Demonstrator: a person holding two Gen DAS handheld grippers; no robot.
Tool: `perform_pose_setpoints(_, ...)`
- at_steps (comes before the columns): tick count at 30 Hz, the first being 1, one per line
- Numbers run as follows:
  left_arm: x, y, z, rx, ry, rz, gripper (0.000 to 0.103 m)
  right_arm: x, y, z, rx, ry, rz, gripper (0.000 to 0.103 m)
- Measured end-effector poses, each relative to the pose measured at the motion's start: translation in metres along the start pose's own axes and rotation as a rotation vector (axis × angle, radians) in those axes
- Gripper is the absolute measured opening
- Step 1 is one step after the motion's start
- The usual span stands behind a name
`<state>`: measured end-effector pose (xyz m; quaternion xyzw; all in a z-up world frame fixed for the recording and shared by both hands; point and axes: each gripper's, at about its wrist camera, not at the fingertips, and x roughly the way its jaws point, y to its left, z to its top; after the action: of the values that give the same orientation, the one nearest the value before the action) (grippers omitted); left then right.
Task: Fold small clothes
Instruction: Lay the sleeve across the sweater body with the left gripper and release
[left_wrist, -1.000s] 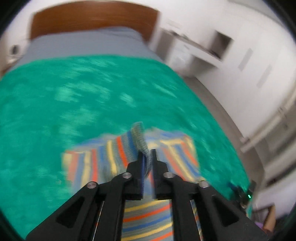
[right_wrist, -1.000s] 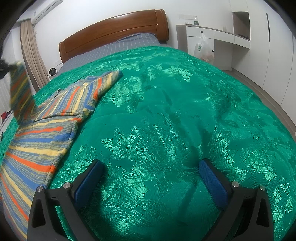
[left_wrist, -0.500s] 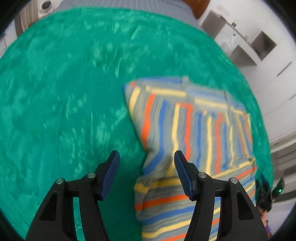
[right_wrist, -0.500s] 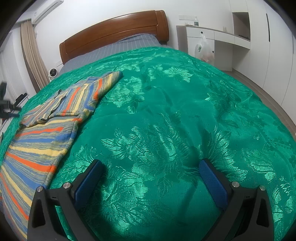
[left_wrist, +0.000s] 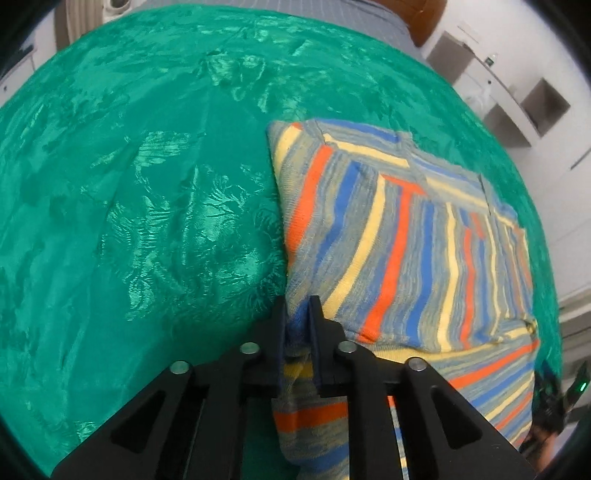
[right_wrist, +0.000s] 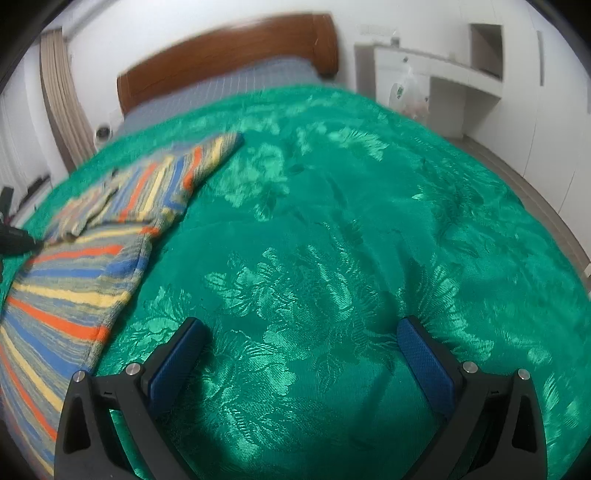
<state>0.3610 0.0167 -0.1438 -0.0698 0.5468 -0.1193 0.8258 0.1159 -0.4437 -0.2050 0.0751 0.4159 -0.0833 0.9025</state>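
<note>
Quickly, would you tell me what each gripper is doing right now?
Left gripper: jaws have just been closing, now shut on the striped garment edge.
Right gripper: open, empty, above the green bedspread.

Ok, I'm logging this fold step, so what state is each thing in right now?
striped garment: partly folded, lying on the bedspread, one edge pinched.
left tool: jaws have just been closing, now shut on the garment's edge.
right tool: open, empty, over the bare bedspread.
green bedspread: spread over the bed, slightly rumpled.
</note>
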Motion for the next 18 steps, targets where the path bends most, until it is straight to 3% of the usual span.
perform_pose_setpoints(3,0.004,0.012,-0.003,-0.006,-0.020,-0.044,0.016,-0.017,0.011,0.032,-0.005,0.108,0.008,0.083)
perform_pose_setpoints(7,0.011,0.027,-0.008,-0.068,-0.066,-0.111,0.016,-0.024,0.065,0.093,0.045,0.162,0.303,0.079)
perform_pose_setpoints(10,0.010,0.030,-0.014,-0.078,-0.104,-0.128,0.016,0.020,0.122,0.138,0.155,0.238,0.563,0.070)
perform_pose_setpoints(11,0.010,0.030,-0.016,-0.077,-0.108,-0.127,0.016,0.040,0.137,0.148,0.181,0.262,0.595,0.068)
perform_pose_setpoints(13,0.010,0.030,-0.015,-0.077,-0.111,-0.127,0.016,0.071,0.158,0.160,0.193,0.289,0.593,0.060)
perform_pose_setpoints(17,0.012,0.032,-0.016,-0.083,-0.126,-0.143,0.016,0.137,0.178,0.164,0.253,0.383,0.498,0.054)
perform_pose_setpoints(18,0.011,0.033,-0.017,-0.085,-0.133,-0.149,0.016,0.144,0.178,0.162,0.278,0.397,0.506,0.041)
